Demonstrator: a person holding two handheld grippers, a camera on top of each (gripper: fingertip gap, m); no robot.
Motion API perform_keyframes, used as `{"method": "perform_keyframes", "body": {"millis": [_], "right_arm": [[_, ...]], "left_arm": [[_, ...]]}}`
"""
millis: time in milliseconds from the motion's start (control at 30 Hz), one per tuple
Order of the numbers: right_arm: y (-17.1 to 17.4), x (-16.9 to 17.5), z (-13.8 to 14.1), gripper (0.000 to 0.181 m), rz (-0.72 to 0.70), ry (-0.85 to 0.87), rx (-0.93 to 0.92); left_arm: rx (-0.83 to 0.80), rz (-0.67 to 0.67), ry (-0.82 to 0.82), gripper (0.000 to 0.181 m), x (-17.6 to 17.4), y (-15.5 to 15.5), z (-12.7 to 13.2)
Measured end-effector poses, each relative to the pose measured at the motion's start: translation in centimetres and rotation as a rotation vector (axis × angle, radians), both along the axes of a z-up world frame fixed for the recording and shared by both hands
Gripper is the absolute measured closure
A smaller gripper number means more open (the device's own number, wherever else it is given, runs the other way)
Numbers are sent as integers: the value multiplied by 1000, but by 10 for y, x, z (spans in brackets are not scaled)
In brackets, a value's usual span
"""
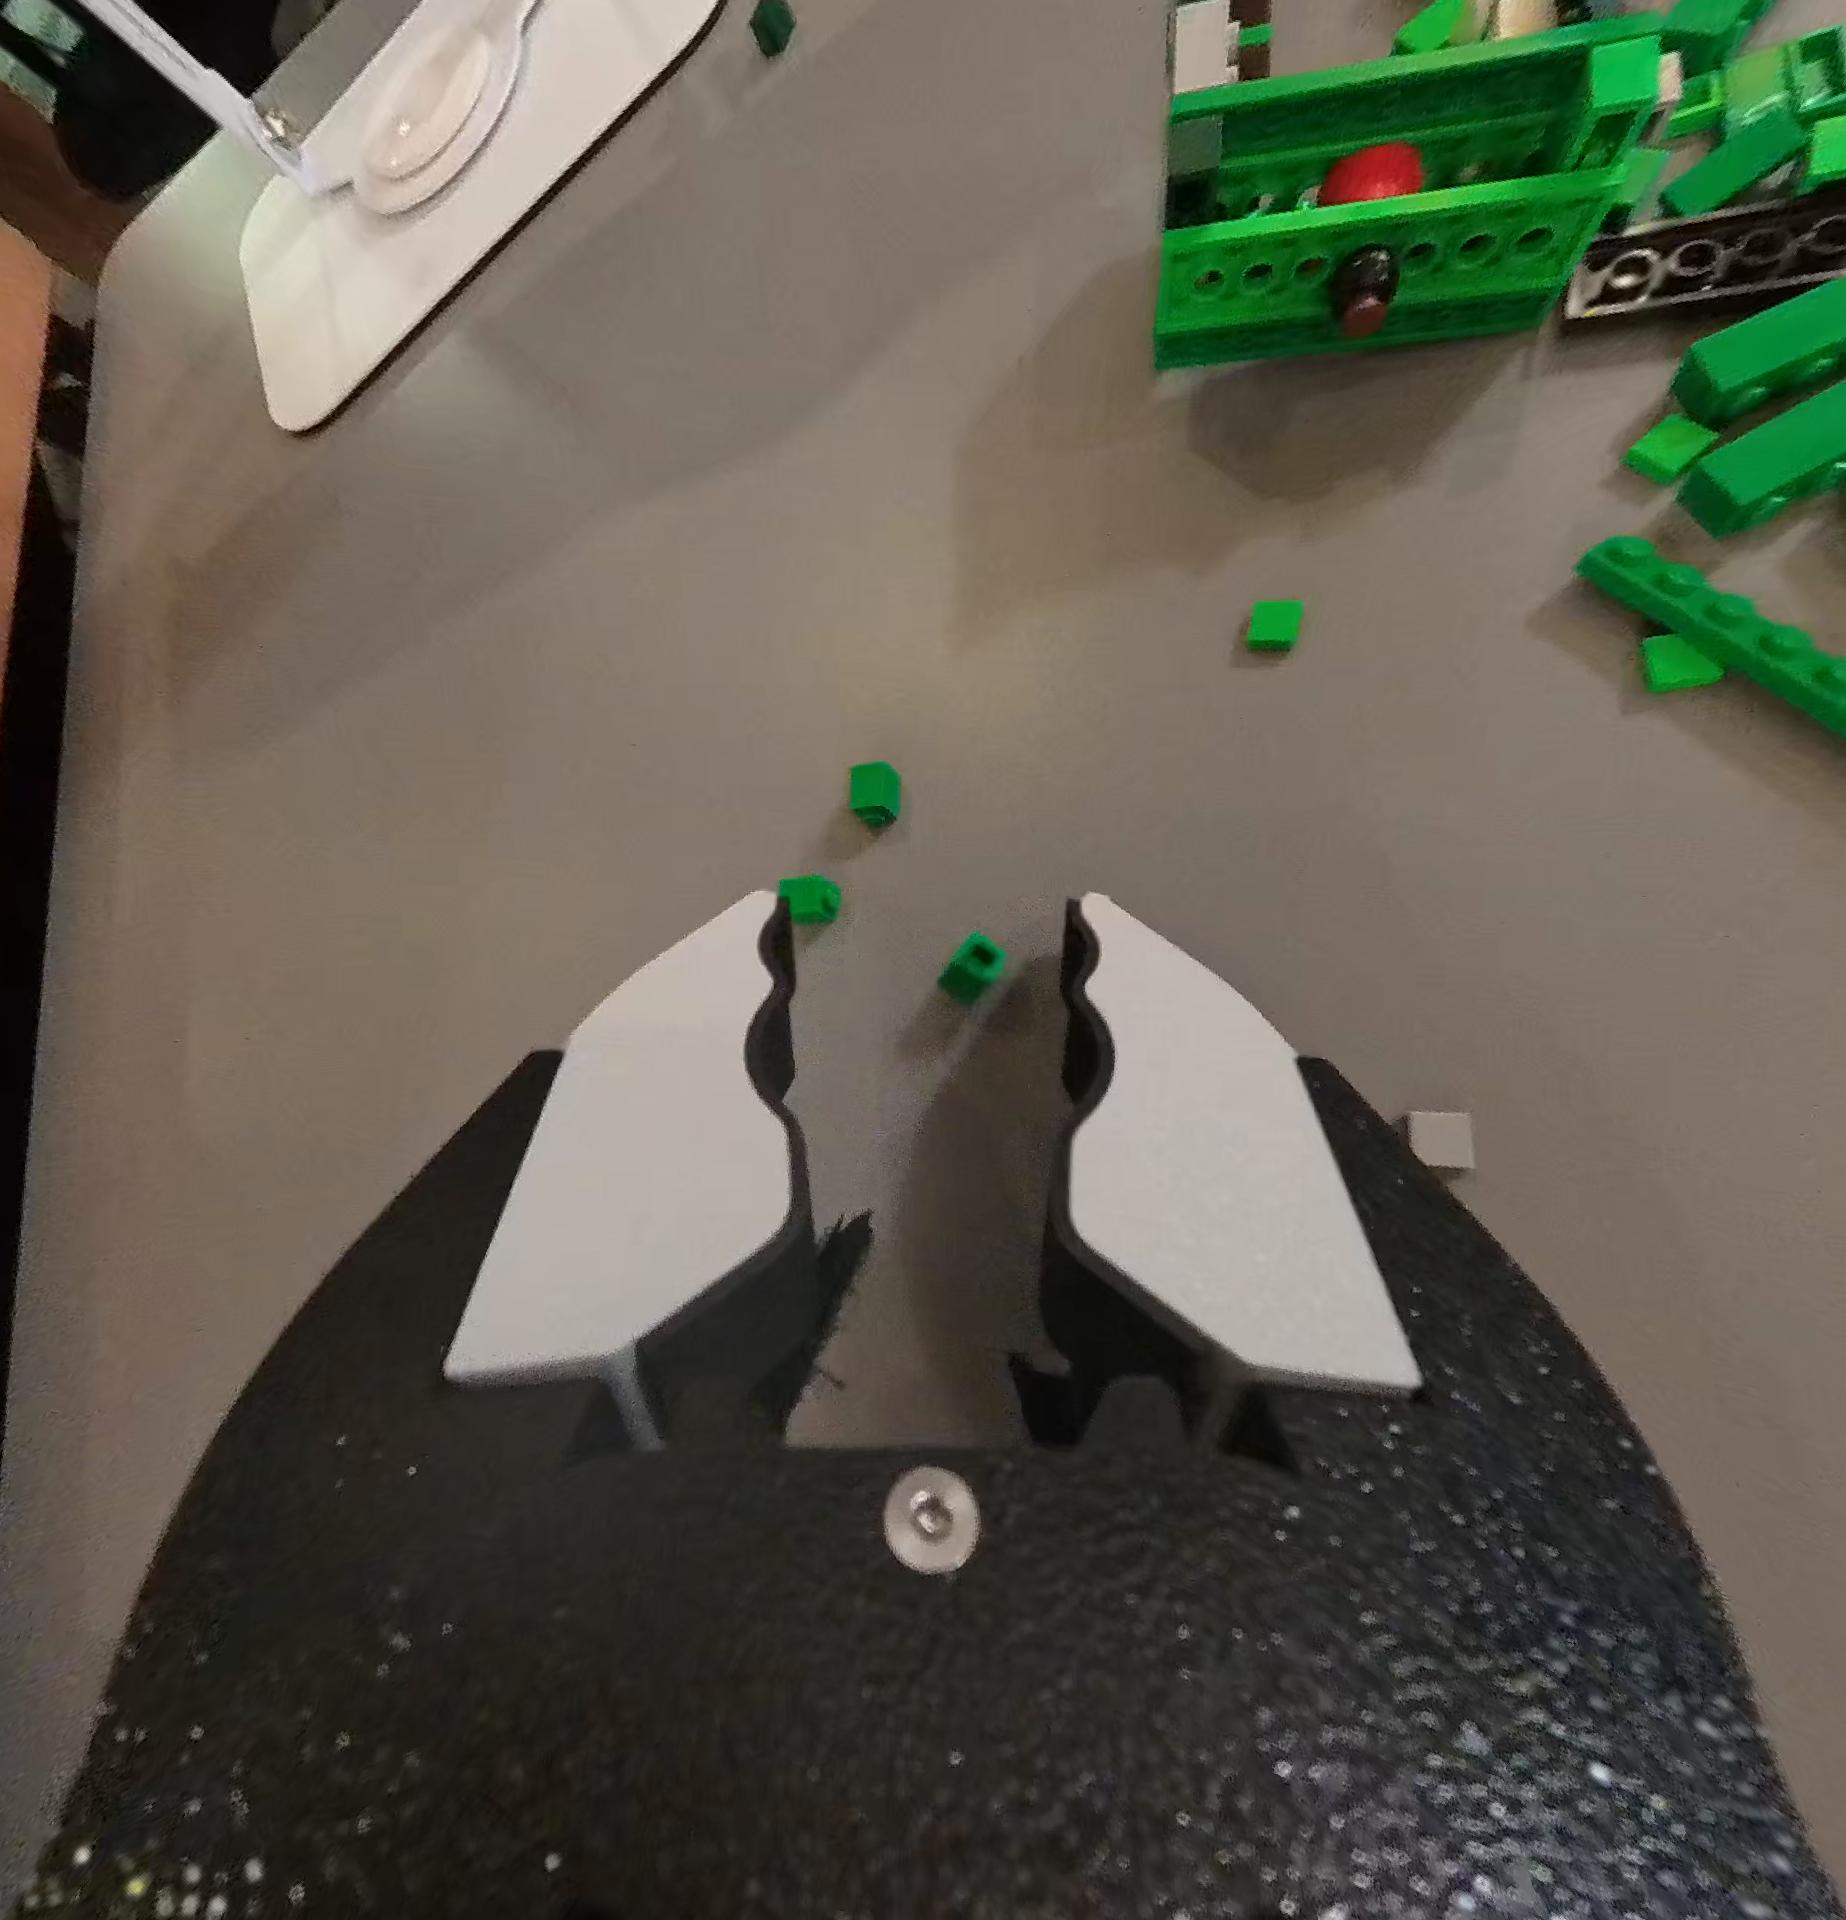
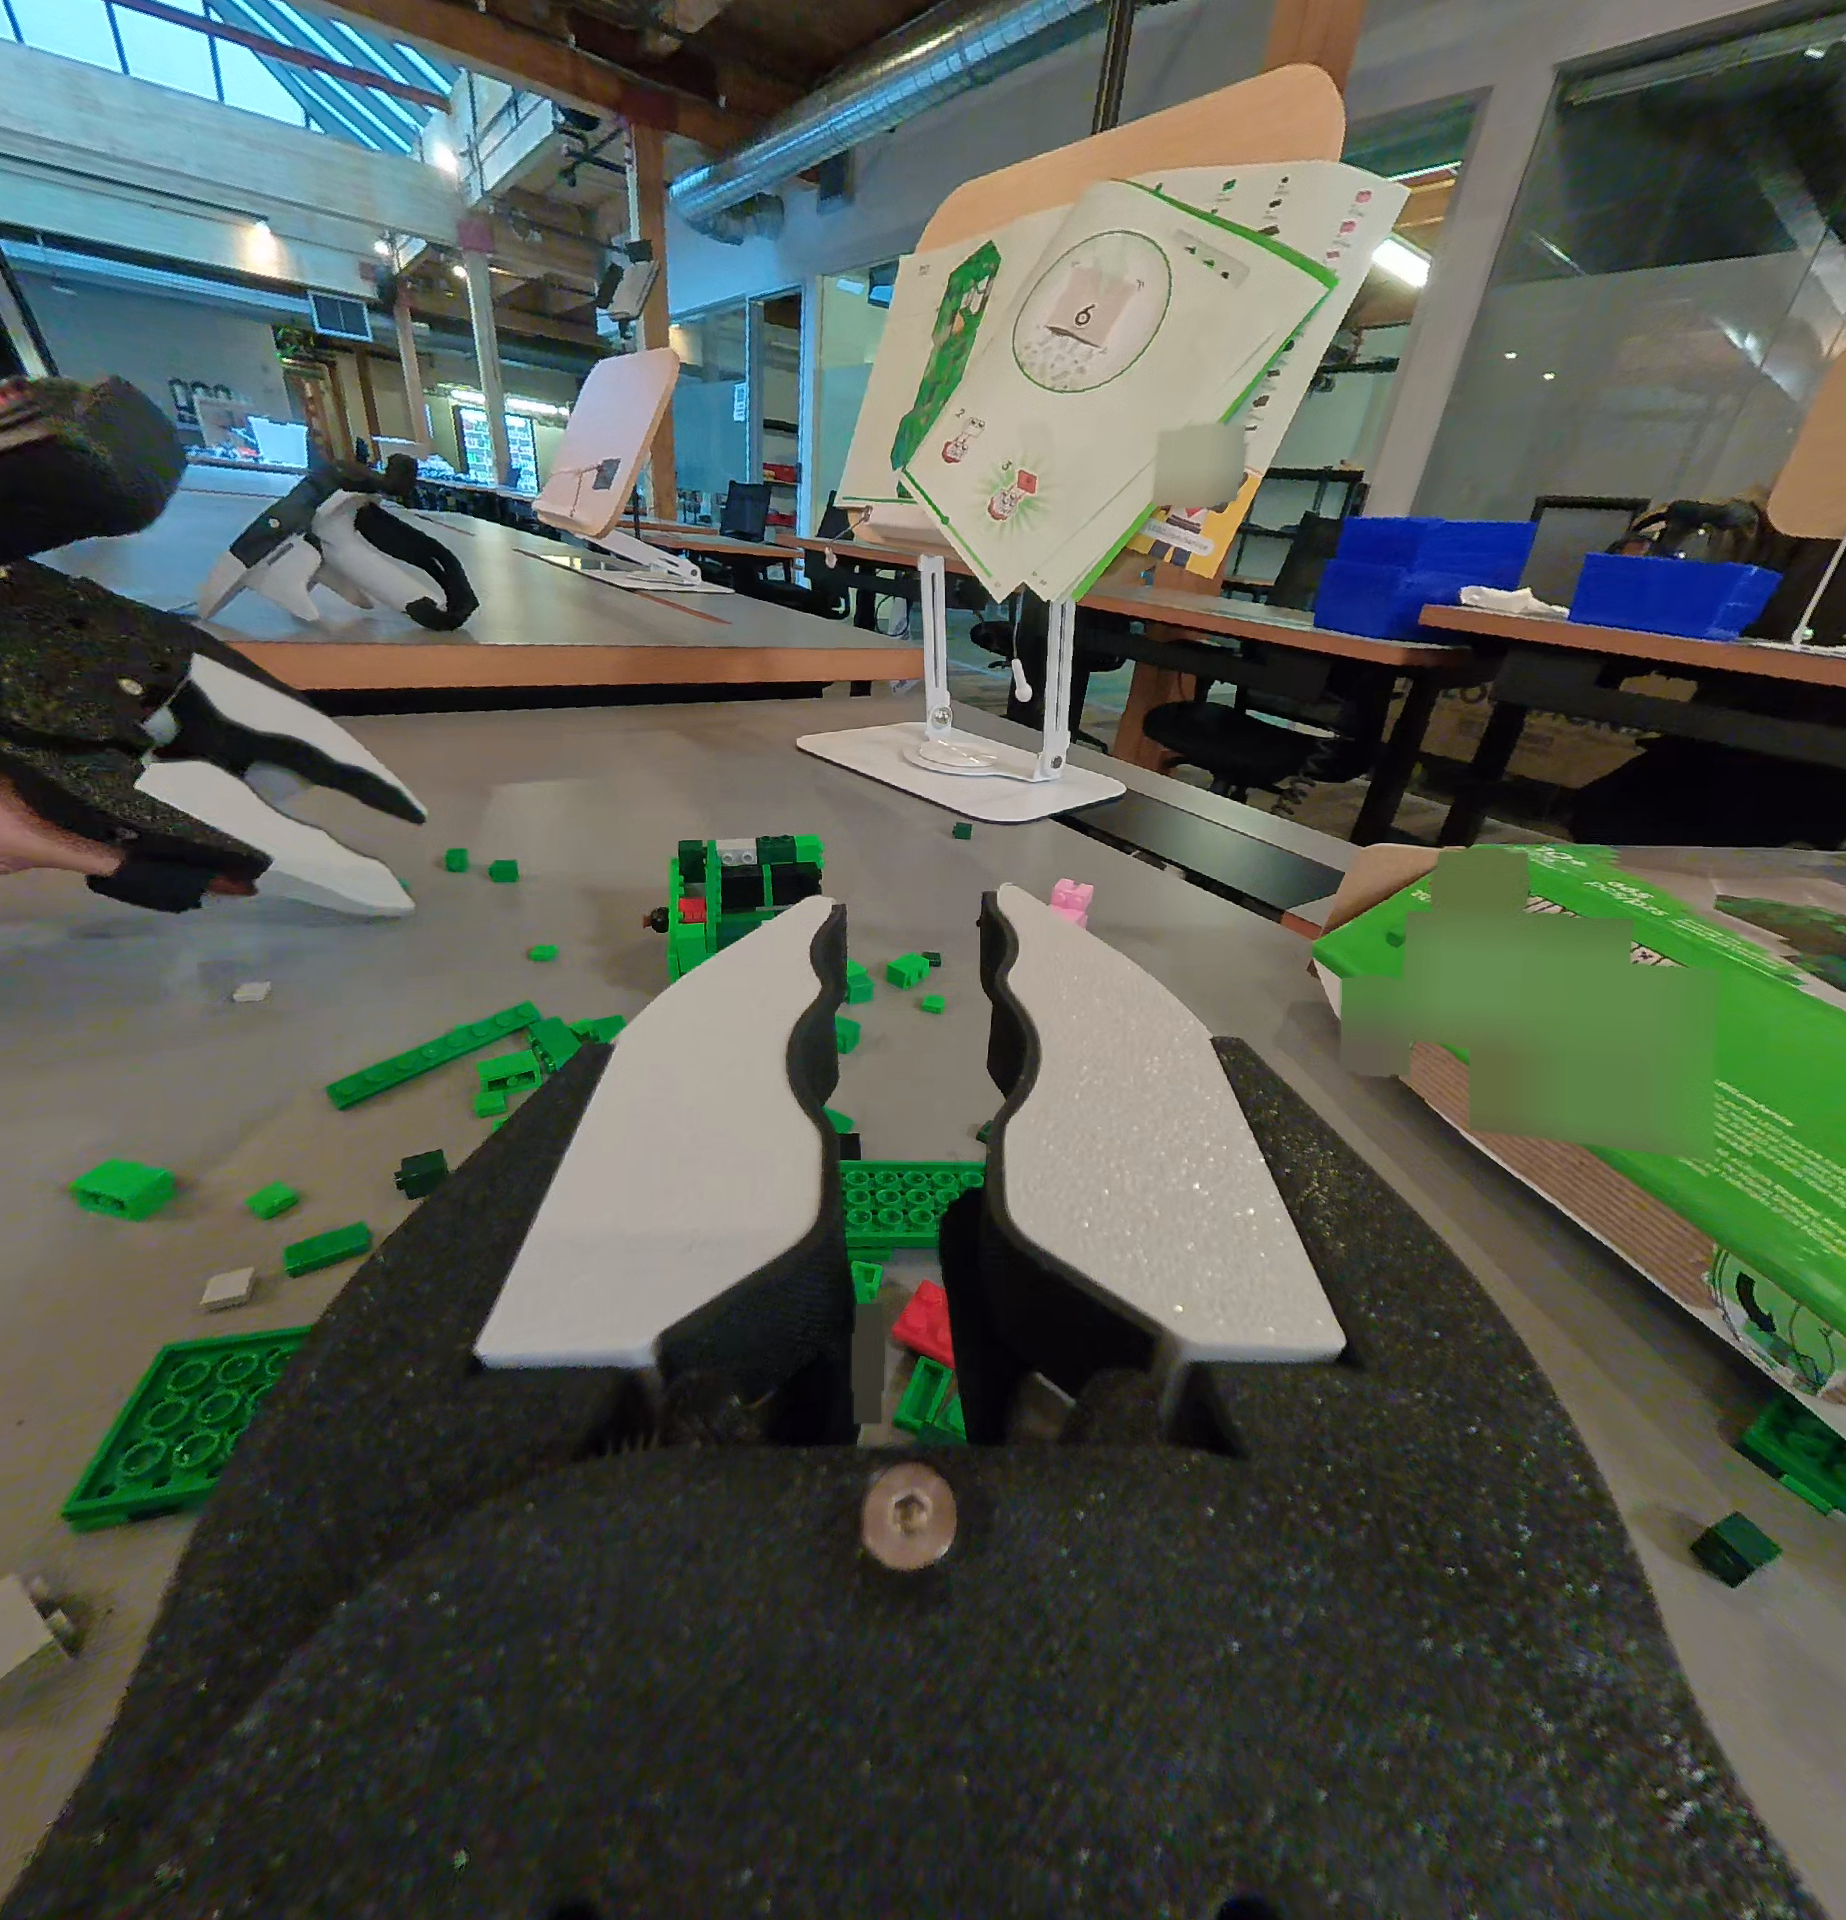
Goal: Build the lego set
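My left gripper point(image 1: 924, 909) is open and empty, pointing down at the grey table. A small green brick point(image 1: 971, 966) lies between its fingertips; two more small green bricks point(image 1: 810, 899) point(image 1: 875, 795) lie just ahead. The partly built green model point(image 1: 1386, 208), with a red part inside, stands at the far right; it also shows in the right wrist view point(image 2: 737, 894). My right gripper point(image 2: 914, 909) is open and empty above loose green pieces, among them a green plate point(image 2: 903, 1200) and a red piece point(image 2: 924, 1320). The left gripper point(image 2: 399, 857) shows at the left of that view.
A white stand point(image 2: 960, 774) holds the open instruction booklet point(image 2: 1085, 364). The green set box point(image 2: 1625, 1039) lies at the right. Long green bricks point(image 1: 1792, 416) and plates point(image 1: 1729, 634) lie right of the model. A large green plate point(image 2: 181, 1423) lies near left. The table's edge runs behind the stand. The grippers' ends are close to 30 cm from one another. It is some 10 cm from my right tips to the red piece point(image 2: 924, 1320).
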State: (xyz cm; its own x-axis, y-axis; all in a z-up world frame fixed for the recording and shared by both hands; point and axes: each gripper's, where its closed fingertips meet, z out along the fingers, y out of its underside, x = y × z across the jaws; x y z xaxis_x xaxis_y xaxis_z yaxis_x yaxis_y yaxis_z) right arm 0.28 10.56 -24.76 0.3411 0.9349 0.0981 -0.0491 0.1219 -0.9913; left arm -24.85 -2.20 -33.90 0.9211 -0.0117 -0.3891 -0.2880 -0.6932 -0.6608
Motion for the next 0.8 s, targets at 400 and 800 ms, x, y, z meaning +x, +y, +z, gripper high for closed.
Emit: {"method": "perform_keyframes", "body": {"millis": [400, 800], "right_arm": [[0, 0, 1, 157, 1, 5, 0], [1, 1, 1, 157, 0, 8, -4]], "left_arm": [[-192, -826, -463, 154, 179, -42, 9], [-256, -722, -323, 170, 165, -32, -14]]}}
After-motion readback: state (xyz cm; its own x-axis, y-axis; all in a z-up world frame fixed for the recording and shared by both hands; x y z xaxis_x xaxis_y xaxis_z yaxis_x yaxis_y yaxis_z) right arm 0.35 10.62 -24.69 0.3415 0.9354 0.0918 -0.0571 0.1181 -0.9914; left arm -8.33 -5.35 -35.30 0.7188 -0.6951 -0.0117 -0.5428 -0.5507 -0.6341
